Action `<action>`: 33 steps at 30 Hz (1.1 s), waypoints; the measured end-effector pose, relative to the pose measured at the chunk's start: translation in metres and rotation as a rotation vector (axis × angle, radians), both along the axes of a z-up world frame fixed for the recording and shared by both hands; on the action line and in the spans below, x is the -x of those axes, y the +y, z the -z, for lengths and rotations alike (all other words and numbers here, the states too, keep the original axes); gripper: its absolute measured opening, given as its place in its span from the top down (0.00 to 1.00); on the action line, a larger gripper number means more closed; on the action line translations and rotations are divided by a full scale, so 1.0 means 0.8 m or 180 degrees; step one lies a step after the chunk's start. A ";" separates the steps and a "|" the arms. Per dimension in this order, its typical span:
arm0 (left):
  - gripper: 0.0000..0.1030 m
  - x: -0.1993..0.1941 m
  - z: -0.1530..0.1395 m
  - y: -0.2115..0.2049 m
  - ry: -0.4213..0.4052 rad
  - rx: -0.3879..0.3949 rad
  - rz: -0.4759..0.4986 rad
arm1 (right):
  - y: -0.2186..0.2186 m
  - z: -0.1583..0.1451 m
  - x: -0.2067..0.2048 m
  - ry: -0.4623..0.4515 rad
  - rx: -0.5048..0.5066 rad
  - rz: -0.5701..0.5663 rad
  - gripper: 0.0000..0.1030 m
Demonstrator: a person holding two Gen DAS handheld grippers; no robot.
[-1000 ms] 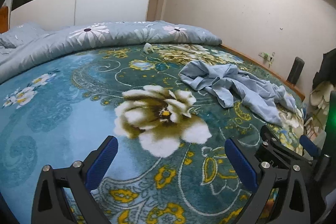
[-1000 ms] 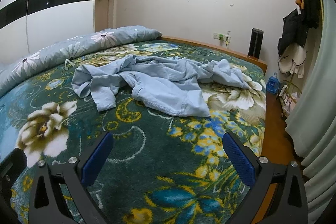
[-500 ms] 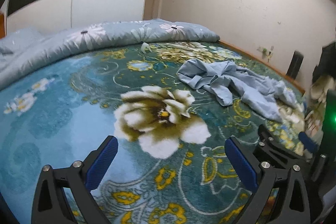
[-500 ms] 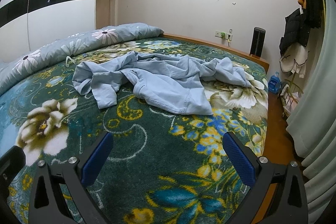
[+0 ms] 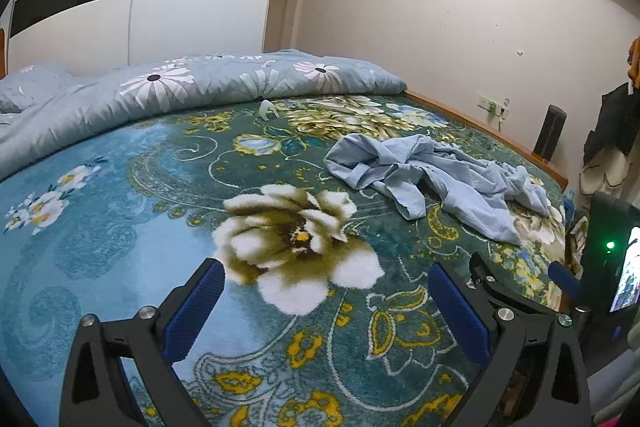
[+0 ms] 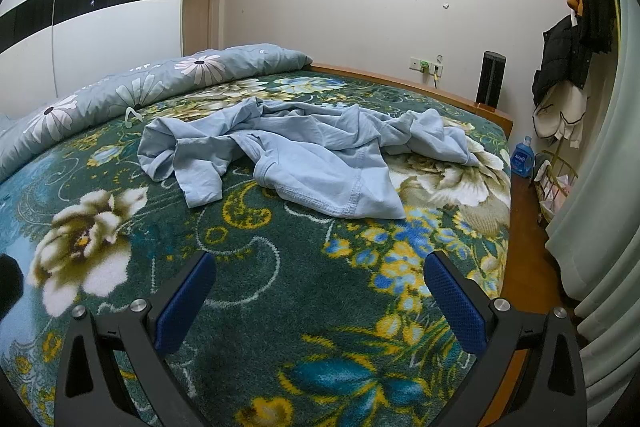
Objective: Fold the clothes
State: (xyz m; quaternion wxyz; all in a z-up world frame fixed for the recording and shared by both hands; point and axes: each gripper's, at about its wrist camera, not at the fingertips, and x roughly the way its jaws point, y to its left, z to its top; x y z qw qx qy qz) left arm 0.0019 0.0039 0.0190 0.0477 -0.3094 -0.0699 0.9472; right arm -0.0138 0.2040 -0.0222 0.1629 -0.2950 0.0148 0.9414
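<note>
A crumpled light-blue garment (image 6: 304, 155) lies in a loose heap on my floral blanket-covered bed (image 6: 280, 267), toward its far right part, one sleeve trailing toward me and a stitched hem nearest my right side. In the left wrist view the same garment (image 5: 432, 175) sits well off to the right. My right gripper (image 6: 320, 303) hovers above the blanket short of the hem, its blue-padded jaws spread wide and holding nothing. My left gripper (image 5: 326, 307) hangs over a large white flower in the pattern, jaws likewise spread wide and empty, well apart from the cloth. A rolled grey-blue daisy-print duvet (image 5: 192, 91) lines the far edge of the bed. Coats (image 6: 568, 67) hang at right, beside a pale curtain (image 6: 600, 207).
</note>
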 end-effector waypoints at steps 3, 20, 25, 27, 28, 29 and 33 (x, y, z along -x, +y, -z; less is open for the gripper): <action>0.00 -0.001 -0.002 0.000 -0.0005 0.0066 -0.0026 | 0.000 0.000 0.000 0.0001 0.0002 0.0001 0.00; 0.00 -0.009 -0.015 0.006 0.0160 0.0311 0.0411 | 0.004 0.000 0.004 -0.0078 0.0089 -0.0066 0.00; 0.00 -0.009 -0.017 0.004 0.0126 0.0296 0.0460 | 0.002 0.000 0.005 -0.0097 0.0119 -0.0170 0.00; 0.00 -0.010 -0.018 0.003 0.0124 0.0288 0.0475 | -0.001 -0.001 0.006 -0.0099 0.0108 -0.0250 0.00; 0.00 -0.011 -0.018 0.003 0.0126 0.0286 0.0480 | -0.003 -0.001 0.006 -0.0105 0.0103 -0.0293 0.00; 0.00 -0.011 -0.018 0.002 0.0126 0.0289 0.0483 | -0.005 -0.001 0.007 -0.0112 0.0101 -0.0347 0.00; 0.00 -0.012 -0.018 0.000 0.0119 0.0285 0.0502 | -0.010 -0.002 0.022 -0.0187 0.0074 -0.0538 0.00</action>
